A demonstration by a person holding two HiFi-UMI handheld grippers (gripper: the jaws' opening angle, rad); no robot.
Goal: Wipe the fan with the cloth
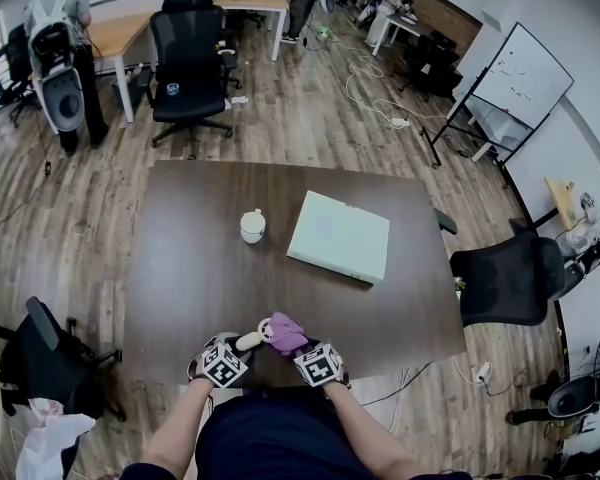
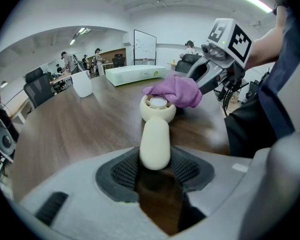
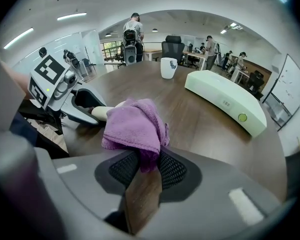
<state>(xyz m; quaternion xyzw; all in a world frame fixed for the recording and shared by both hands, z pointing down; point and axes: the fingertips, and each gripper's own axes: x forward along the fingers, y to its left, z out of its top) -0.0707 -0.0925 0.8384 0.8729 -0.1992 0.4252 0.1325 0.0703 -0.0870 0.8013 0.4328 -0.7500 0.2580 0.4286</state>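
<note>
1. Head view: my left tongs (image 1: 242, 347) and right tongs (image 1: 296, 347) meet at the near edge of the brown table (image 1: 180, 268). The cream handheld fan (image 1: 252, 340) lies between them, with the purple cloth (image 1: 287, 332) over its head end. Farther out are a white mug (image 1: 252, 226) and a flat white box (image 1: 340, 236), near each other but not touching. The mug's inside is too small to read, and the box is shut.
2. Left gripper view: the left tongs' ribbed pads pinch the end of the fan handle, and the fan head points away from me, low over the tabletop. The cloth touches the right side of the head and the round hub is uncovered. Only this view shows the handle grip and the hub. The mug is side-on, so its contents are hidden.
3. Right gripper view: the right tongs pinch a fold of cloth. The rest bunches ahead of the jaws and hides the fan head, so only a bit of handle shows at the left tongs. Only this view shows a green round button (image 3: 242, 117) on the box's side. The mug is side-on again, so I can't tell what's in it.
</note>
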